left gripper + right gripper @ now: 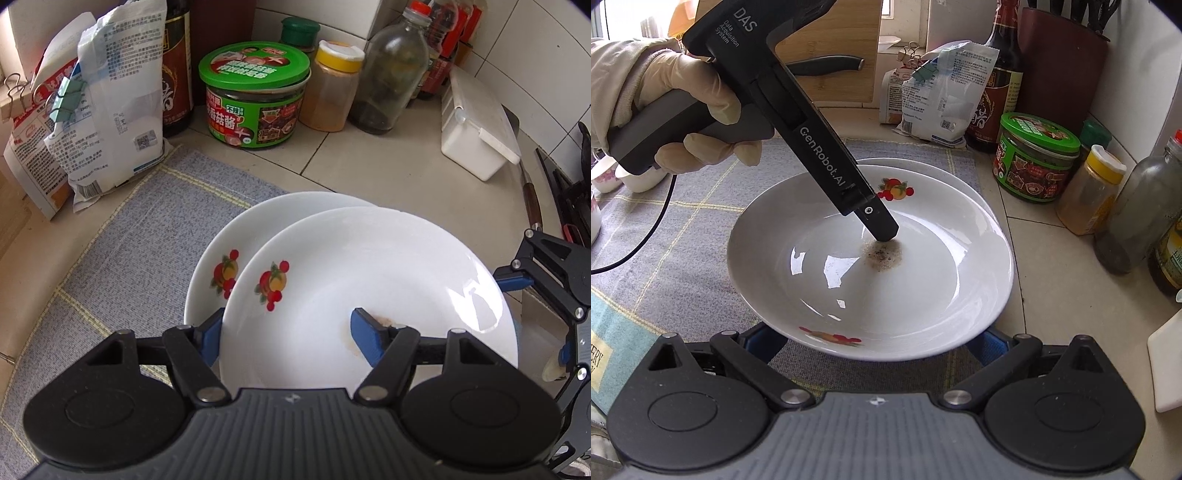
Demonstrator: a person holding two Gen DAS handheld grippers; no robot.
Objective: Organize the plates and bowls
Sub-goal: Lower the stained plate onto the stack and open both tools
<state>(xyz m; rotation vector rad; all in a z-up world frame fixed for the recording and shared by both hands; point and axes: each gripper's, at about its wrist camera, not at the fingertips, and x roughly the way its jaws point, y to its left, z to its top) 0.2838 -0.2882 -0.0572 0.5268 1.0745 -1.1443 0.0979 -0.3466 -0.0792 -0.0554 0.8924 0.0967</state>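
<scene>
A white upper plate (369, 280) with a fruit decal is being held over a lower plate (258, 225) of the same pattern, which is lying on a grey checked cloth (140, 243) spread on the tiled counter (388, 166). In the left wrist view the left gripper (291, 338) is being kept clamped on the upper plate's near rim, one blue finger (369, 338) lying inside the plate beside a brownish stain (882, 254) and the other passing under the rim. In the right wrist view the right gripper (875, 343) is being held at the opposite rim of the same plate; its blue fingers (764, 341) are mostly hidden beneath the plate, set wide apart, and whether the plate is being touched by them cannot be told. The left gripper's body is being gripped by a gloved hand (690, 107) at the upper left of that view. At the back of the counter a green-lidded jar (255, 96), a yellow-capped spice jar (332, 88), a glass bottle (395, 70), a dark sauce bottle (177, 66) and clipped paper bags (110, 103) are being kept, well apart from the plates, with a white lidded box (476, 125) to the right.
</scene>
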